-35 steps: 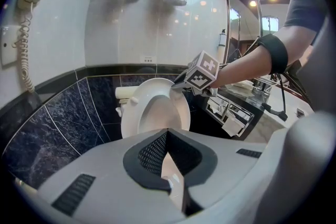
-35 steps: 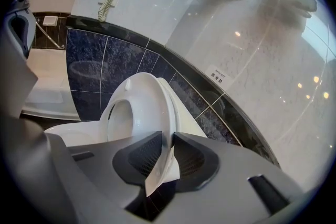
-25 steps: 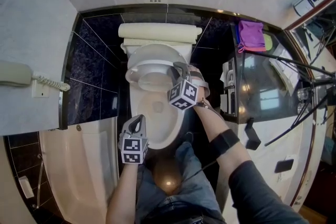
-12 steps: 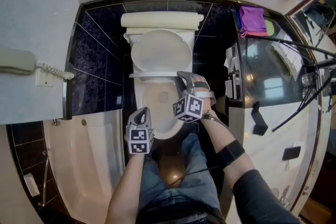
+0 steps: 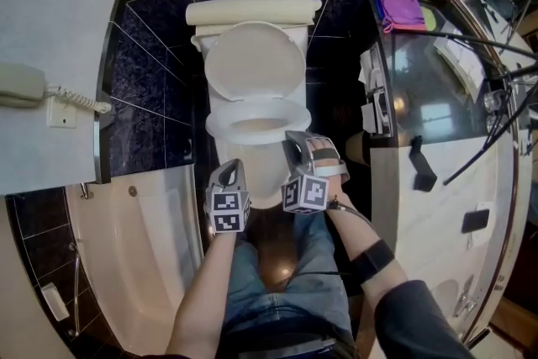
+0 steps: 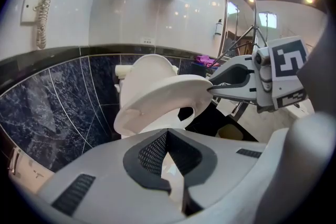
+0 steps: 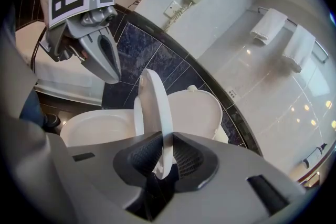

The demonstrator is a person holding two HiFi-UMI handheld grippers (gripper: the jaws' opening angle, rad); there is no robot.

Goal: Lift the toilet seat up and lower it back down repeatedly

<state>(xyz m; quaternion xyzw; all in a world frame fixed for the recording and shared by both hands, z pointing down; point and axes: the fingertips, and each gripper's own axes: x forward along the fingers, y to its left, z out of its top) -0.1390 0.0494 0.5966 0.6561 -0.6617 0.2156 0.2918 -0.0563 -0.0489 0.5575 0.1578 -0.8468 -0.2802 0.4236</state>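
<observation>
Lower now, the stiff toilet seat (image 5: 225, 129) is pinched at its front edge by right gripper (image 5: 295, 140); left gripper (image 5: 229, 169) closed, empty.

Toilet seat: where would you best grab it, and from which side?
Grip the toilet seat at its front rim, from the front, as the right gripper does. The ring is thin enough to fit between the jaws, and it hinges at the back.

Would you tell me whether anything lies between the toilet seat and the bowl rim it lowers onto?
Nothing visible does. The toilet seat, gripped by the right tongs, hangs tilted over a bare bowl rim; the left tongs hover near its front edge.
</observation>
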